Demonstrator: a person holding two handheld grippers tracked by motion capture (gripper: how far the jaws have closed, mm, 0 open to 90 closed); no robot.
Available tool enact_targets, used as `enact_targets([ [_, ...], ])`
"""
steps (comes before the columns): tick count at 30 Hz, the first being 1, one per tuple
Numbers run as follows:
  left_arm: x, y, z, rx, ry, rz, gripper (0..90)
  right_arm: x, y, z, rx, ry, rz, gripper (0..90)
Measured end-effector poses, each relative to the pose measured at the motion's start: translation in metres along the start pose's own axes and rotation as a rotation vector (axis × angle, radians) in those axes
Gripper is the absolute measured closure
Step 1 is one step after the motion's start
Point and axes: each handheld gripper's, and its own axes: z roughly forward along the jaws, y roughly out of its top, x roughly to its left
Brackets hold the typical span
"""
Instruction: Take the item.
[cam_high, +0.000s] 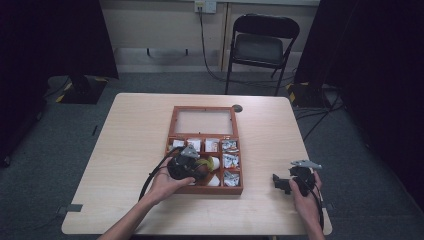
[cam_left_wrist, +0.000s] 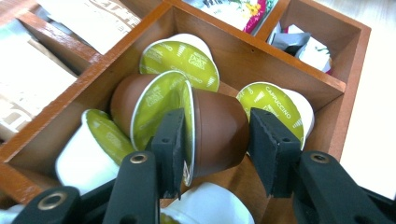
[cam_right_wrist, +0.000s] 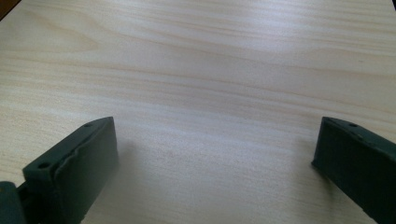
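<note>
Left gripper view: left gripper (cam_left_wrist: 215, 144) clamped on brown capsule (cam_left_wrist: 217, 133), not yet lifted from wooden box (cam_left_wrist: 261, 51) compartment.
Right gripper (cam_right_wrist: 215, 158): jaws wide, empty, over surface (cam_right_wrist: 210, 56).
Left: carrying capsule out.

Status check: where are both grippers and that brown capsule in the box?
Left gripper shut on brown capsule, inside wooden box compartment. Right gripper open over bare table. Green-lidded capsules crowd close around.
</note>
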Motion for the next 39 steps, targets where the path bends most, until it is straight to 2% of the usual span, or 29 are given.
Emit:
enact_targets([
  [19, -0.002, 0.005, -0.017, -0.078, -0.013, 0.024, 57.2, 0.000, 0.000, 0.000, 0.000, 0.000, 0.000, 0.0],
  [21, -0.003, 0.006, -0.019, -0.089, -0.009, 0.024, 57.2, 0.000, 0.000, 0.000, 0.000, 0.000, 0.000, 0.0],
  [22, -0.002, 0.007, -0.022, -0.112, -0.016, 0.010, 57.1, 0.000, 0.000, 0.000, 0.000, 0.000, 0.000, 0.0],
  [39, -0.004, 0.014, -0.033, -0.155, -0.016, 0.024, 57.1, 0.000, 0.000, 0.000, 0.000, -0.001, 0.001, 0.0],
])
